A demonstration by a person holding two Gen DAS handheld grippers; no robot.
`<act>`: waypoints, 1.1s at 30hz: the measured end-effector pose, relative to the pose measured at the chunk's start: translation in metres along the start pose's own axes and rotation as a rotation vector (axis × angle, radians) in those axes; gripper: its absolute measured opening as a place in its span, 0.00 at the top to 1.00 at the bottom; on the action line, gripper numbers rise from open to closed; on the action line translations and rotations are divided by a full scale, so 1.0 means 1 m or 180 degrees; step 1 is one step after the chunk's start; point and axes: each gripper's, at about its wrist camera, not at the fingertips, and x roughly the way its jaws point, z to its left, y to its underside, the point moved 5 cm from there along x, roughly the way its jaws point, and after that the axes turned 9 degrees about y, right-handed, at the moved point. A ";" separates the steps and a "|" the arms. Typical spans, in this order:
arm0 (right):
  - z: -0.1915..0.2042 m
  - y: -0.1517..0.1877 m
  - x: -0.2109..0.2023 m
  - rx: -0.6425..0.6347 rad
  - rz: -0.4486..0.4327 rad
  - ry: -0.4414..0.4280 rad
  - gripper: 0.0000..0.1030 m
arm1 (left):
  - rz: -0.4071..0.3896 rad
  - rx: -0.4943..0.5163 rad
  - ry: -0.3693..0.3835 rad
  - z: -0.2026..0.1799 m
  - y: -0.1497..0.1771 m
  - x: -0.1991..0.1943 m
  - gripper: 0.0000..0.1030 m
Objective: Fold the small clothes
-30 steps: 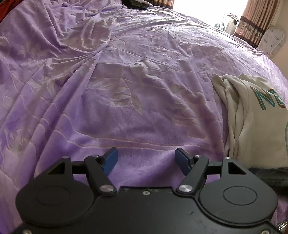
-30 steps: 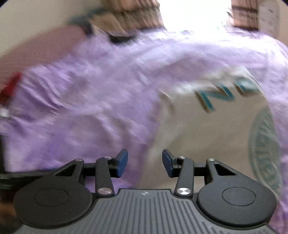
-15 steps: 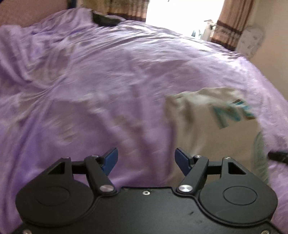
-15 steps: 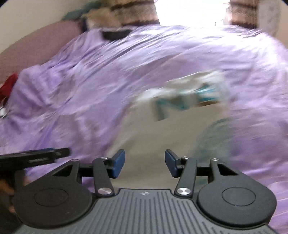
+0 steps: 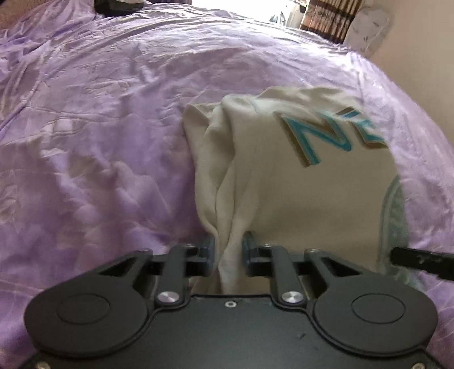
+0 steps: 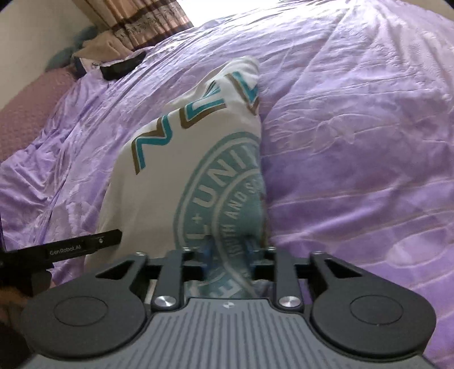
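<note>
A cream shirt (image 5: 283, 184) with teal letters and a round teal print lies on the purple bedspread (image 5: 99, 142). My left gripper (image 5: 229, 252) is at the shirt's near left edge; its jaws are closing, and a bunched fold of cloth fills the gap between the blue pads. In the right wrist view the shirt (image 6: 159, 176) runs away from me. My right gripper (image 6: 228, 251) is at the near right edge, its jaws closing on the printed cloth between them. A black bar of the left tool (image 6: 73, 245) shows at the left.
The bedspread (image 6: 354, 142) is wrinkled all around the shirt. A black object (image 6: 122, 66) lies at the far end of the bed, beside a heap of cushions (image 6: 93, 48). Curtains (image 6: 142, 20) and a bright window stand behind. A wall (image 5: 420, 71) borders the bed.
Both grippers have swept across the bed to the shirt's near edge. Their jaws, wide apart before, have narrowed around folds of the cloth.
</note>
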 end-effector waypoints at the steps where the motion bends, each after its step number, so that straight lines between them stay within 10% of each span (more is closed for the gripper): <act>1: -0.001 -0.001 -0.004 -0.0045 -0.0011 0.0022 0.64 | -0.0009 0.0029 -0.0013 -0.002 -0.002 -0.003 0.84; 11: 0.000 -0.031 -0.061 -0.0145 -0.0404 -0.0198 0.53 | -0.0167 0.0271 -0.0224 -0.021 -0.001 -0.027 0.81; 16: -0.001 -0.030 -0.053 -0.0179 -0.0364 -0.0071 0.53 | -0.0014 0.0543 -0.0367 -0.028 0.011 -0.015 0.58; 19: -0.003 -0.024 -0.047 -0.0143 -0.0281 -0.0060 0.53 | -0.0075 0.0504 -0.0378 -0.023 0.015 -0.017 0.88; 33: 0.014 -0.011 -0.047 -0.0185 -0.0116 -0.0052 0.53 | -0.0535 0.0019 -0.0284 -0.012 -0.005 -0.066 0.87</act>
